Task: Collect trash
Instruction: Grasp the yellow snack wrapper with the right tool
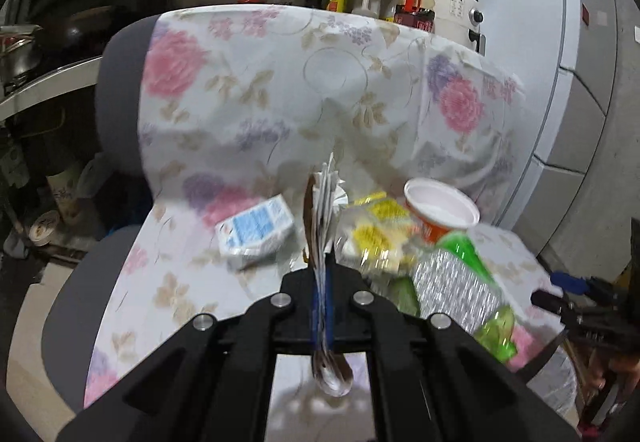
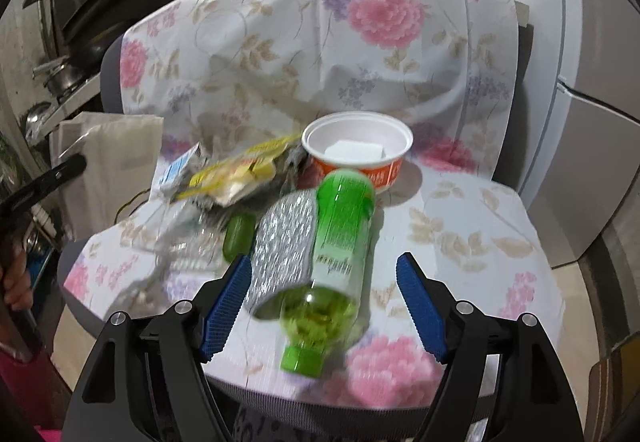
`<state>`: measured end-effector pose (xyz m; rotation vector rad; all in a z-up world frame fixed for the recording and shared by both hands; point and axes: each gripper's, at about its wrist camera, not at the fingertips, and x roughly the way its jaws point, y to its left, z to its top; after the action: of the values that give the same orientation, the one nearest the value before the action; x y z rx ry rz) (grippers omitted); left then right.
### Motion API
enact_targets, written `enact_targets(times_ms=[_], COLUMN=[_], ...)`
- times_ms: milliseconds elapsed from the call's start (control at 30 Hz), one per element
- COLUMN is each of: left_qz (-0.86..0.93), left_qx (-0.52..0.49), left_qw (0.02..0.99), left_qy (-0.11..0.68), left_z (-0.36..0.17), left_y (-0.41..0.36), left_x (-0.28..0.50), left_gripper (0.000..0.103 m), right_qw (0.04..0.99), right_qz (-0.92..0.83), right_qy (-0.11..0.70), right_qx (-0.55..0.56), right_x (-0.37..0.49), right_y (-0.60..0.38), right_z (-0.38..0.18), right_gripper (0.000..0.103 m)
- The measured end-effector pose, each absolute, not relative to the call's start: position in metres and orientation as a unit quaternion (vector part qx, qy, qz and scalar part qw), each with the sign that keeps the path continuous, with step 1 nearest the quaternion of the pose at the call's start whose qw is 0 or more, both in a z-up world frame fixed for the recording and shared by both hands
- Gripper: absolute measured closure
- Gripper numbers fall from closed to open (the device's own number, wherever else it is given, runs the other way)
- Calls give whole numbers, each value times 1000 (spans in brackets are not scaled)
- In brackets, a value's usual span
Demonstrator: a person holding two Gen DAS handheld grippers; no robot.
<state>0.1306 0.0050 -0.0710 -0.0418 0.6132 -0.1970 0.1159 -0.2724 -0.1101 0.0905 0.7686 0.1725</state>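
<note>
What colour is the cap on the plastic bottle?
Bright green, like the bottle itself; the cap shows best in the right wrist view.

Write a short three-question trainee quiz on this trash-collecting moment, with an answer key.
1. True or false: the left gripper is shut on a paper bag.
2. Which lies between the fingers of the open right gripper? A) green bottle B) orange cup C) blue-and-white carton
3. Fill in: the trash lies on a chair draped with a ______ cloth.

Key: 1 true; 2 A; 3 floral.
</note>
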Motion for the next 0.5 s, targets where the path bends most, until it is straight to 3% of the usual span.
enact_targets(times_ms=[67, 133, 167, 333, 433, 500], left_qz=[-98, -101, -99, -90, -81, -78], left_qx=[-23, -26, -26, -26, -26, -30], left_qw=[946, 944, 944, 948, 948, 947], left_qy=[308, 313, 313, 306, 306, 310], left_z=[-78, -83, -85, -89, -93, -96], left_y=[9, 12, 13, 20, 25, 30], left_x=[120, 115, 114, 118, 125, 130], left_gripper=[103, 103, 103, 103, 103, 103], right_qw=[919, 919, 919, 929, 930, 926], right_qz=[94, 106, 111, 124, 117, 113], right_qy=[379, 377, 374, 347, 348, 359], right_qx=[49, 52, 52, 37, 24, 28], right_x=[116, 120, 123, 160, 190, 209], right_y=[-267, -257, -253, -218, -200, -193], right_z=[-112, -110, -108, -93, -94, -100], right_gripper=[43, 64, 65, 62, 49, 47])
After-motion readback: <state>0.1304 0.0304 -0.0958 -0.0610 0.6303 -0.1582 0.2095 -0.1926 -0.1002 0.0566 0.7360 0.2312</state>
